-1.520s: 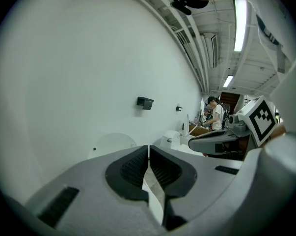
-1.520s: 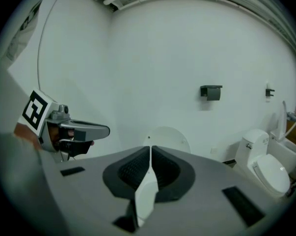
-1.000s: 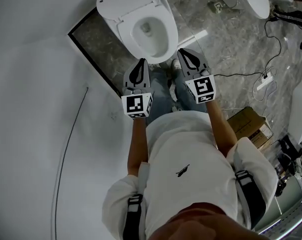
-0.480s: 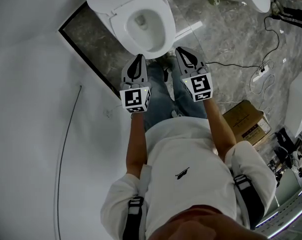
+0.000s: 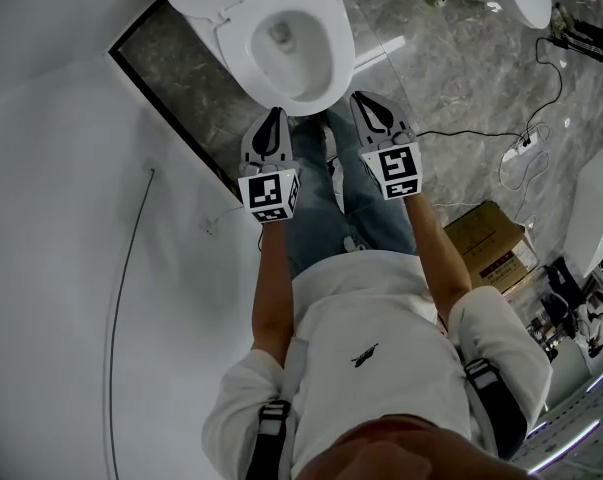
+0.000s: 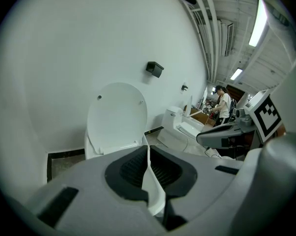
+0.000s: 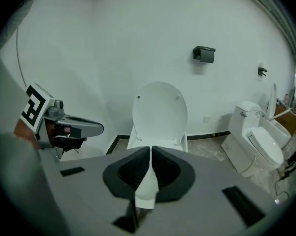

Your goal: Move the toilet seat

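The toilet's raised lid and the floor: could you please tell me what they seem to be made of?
Raised lid: likely moulded plastic, smooth white, thin with small bumpers. Floor: apparently grey stone or stone-look tile, mottled veining, slight sheen.

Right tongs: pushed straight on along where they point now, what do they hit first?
Most likely the toilet's front rim, just ahead of the shut right tongs. The raised lid stands further back on that line. Depth is hard to judge.
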Action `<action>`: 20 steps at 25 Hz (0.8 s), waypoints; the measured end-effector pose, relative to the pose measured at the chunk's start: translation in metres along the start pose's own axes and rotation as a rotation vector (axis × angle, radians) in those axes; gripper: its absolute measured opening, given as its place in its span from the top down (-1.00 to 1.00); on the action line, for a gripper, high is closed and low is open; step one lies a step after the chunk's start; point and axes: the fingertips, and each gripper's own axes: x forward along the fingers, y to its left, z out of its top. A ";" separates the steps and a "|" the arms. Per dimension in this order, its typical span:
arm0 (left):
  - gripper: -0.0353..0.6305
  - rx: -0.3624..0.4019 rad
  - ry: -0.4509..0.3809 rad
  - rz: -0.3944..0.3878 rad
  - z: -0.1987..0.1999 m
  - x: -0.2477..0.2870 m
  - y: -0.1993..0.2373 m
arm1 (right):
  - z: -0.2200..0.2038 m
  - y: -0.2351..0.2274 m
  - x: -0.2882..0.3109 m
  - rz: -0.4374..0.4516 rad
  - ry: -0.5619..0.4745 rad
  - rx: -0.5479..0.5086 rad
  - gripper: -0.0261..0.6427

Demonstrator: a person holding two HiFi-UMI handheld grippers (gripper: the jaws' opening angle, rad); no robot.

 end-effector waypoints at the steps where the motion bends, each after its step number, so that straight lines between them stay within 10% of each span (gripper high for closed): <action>1: 0.79 -0.005 0.005 0.004 -0.005 0.002 0.002 | -0.004 0.000 0.003 0.001 0.007 0.004 0.82; 20: 0.79 -0.092 0.119 0.073 -0.100 0.034 0.022 | -0.080 -0.009 0.053 -0.005 0.092 0.076 0.82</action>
